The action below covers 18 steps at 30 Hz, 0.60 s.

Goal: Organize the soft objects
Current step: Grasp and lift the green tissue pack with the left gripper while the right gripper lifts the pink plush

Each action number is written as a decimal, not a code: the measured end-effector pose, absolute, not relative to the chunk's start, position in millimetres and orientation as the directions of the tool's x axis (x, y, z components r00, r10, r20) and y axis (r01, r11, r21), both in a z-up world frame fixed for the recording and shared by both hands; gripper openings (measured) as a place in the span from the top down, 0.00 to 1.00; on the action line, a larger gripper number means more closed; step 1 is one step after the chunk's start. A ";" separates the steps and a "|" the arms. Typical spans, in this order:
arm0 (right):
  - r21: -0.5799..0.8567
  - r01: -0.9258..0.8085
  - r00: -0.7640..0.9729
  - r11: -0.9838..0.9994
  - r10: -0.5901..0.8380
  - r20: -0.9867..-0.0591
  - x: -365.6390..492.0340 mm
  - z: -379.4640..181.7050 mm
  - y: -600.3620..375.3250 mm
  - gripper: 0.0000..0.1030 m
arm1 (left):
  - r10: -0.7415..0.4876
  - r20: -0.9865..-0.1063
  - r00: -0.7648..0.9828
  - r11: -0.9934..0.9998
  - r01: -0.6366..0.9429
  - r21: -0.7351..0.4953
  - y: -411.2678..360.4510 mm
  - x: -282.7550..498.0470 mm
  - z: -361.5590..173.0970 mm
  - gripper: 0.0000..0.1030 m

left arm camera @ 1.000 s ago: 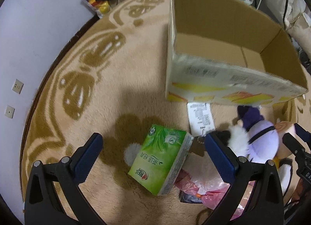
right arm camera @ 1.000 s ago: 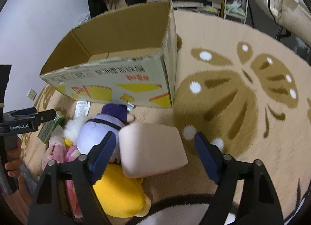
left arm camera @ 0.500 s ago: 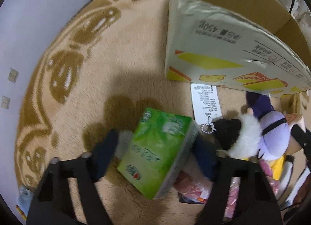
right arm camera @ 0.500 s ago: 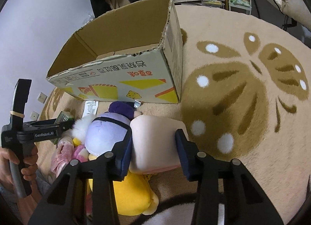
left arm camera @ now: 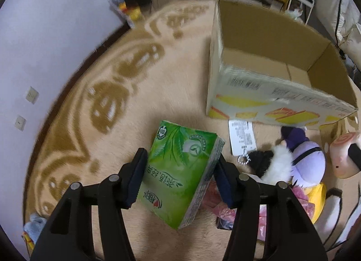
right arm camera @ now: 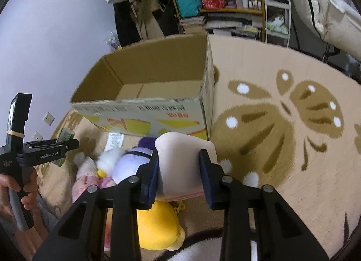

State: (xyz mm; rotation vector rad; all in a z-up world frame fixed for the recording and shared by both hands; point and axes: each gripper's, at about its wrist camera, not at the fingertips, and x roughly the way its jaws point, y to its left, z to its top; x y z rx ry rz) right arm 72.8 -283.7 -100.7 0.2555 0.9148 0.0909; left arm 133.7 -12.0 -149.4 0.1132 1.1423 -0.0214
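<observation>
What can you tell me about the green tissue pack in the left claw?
The green tissue pack is a soft, glossy plastic-wrapped block printed with leaves, a round logo and Chinese characters. The left claw is shut on its two long sides, holding it tilted above the beige rug, near the open cardboard box.

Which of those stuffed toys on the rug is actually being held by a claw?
The pale pink plush, clamped in the right gripper. The purple plush and yellow plush lie loose on the rug; the left gripper holds a green tissue pack.
</observation>
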 end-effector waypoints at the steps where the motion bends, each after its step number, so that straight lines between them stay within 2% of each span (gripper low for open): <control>1: 0.256 0.026 0.618 0.966 0.185 -0.764 70.7 -96.2 -283.3 0.66 | 0.047 -0.896 0.441 0.993 0.077 0.091 -11.8 132.0 -142.1 0.46; 9: 0.221 -0.027 0.718 0.975 0.173 -0.674 56.7 -48.2 -273.5 0.66 | 0.025 -0.787 0.617 0.989 0.100 0.111 -19.2 120.2 -74.2 0.46; 18: 0.170 -0.065 0.783 0.983 0.156 -0.602 65.8 -7.7 -268.2 0.66 | -0.009 -0.691 0.723 0.981 0.139 0.132 -37.5 121.8 -13.8 0.46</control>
